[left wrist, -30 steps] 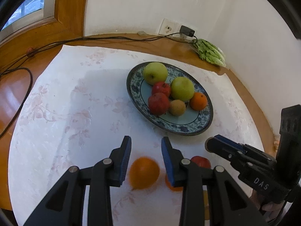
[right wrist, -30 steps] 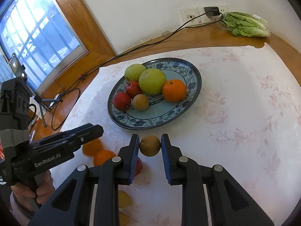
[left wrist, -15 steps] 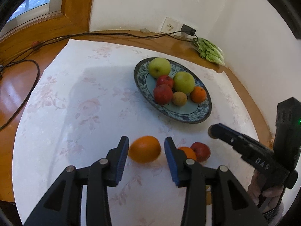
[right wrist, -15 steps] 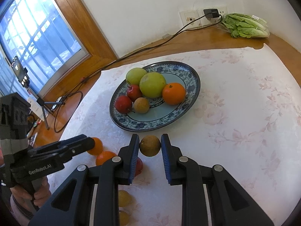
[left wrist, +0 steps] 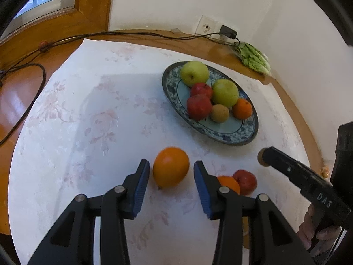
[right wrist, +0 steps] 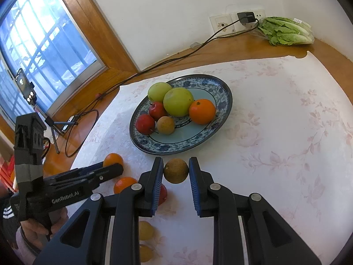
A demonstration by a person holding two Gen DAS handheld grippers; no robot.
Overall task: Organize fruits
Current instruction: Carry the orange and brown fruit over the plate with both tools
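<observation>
A blue patterned plate [left wrist: 247,139] [right wrist: 225,88] on the white floral cloth holds two green apples, two red apples, an orange and a small brown fruit. My left gripper [left wrist: 171,172] is open, with a large orange [left wrist: 171,166] lying on the cloth between its blue pads, gaps on both sides. My right gripper [right wrist: 176,171] is shut on a brown round fruit [right wrist: 176,170] held above the cloth, just short of the plate's near rim. A loose orange [left wrist: 229,183] and a red apple [left wrist: 246,181] lie right of the left gripper.
Two yellowish fruits [right wrist: 145,229] lie under the right gripper. A bag of lettuce [right wrist: 286,31], wall sockets with a plug [right wrist: 247,17] and a black cable [left wrist: 33,66] sit on the wooden ledge behind. A phone on a tripod [right wrist: 24,86] stands by the window.
My left gripper has pulled back and up from the large orange, which now sits between the fingertips with wider gaps. The right gripper keeps holding the brown fruit near the plate.
</observation>
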